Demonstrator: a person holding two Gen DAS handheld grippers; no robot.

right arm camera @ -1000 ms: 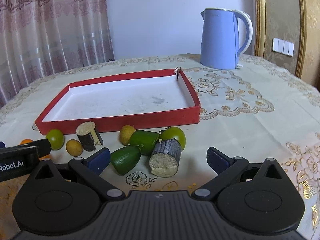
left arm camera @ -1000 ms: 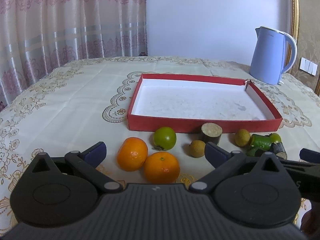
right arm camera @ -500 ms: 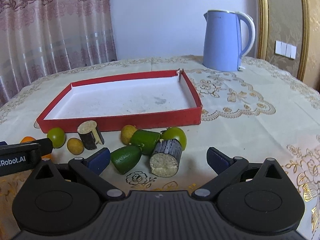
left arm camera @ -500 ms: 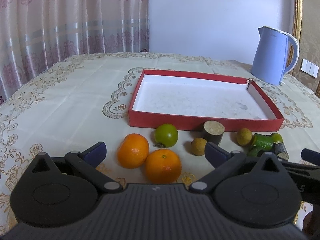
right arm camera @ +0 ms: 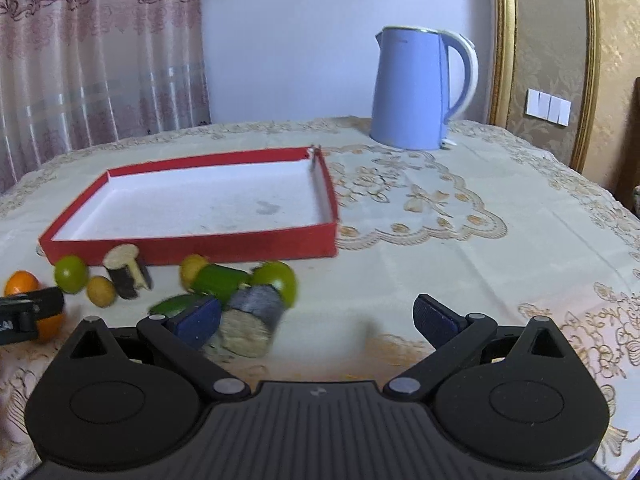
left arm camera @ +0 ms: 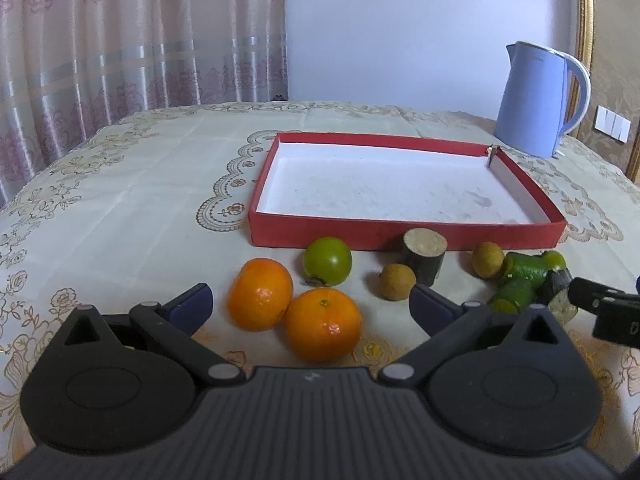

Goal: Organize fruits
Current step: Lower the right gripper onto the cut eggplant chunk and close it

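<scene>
On the near side of the table, seen from the left wrist, the left gripper hangs low with its jaws spread wide and nothing between them, the two oranges lying just ahead in the gap, touching each other, so I would judge one of them the likely first pick. Just beyond sit a green round fruit, a small brown fruit and a stubby cut stalk standing on end right against the near wall of the red tray, which holds nothing yet; the fruit seems lined up along it for short carries. Far right stands a blue kettle, well clear. From the right wrist, the right gripper also has its jaws spread and empty, pointed at bare tablecloth, with the right-hand heap off to its left: green pieces, another green fruit and a second cut stalk lying on its side, touching or just beside the left finger. That view is blurred, so contact is hard to call.
</scene>
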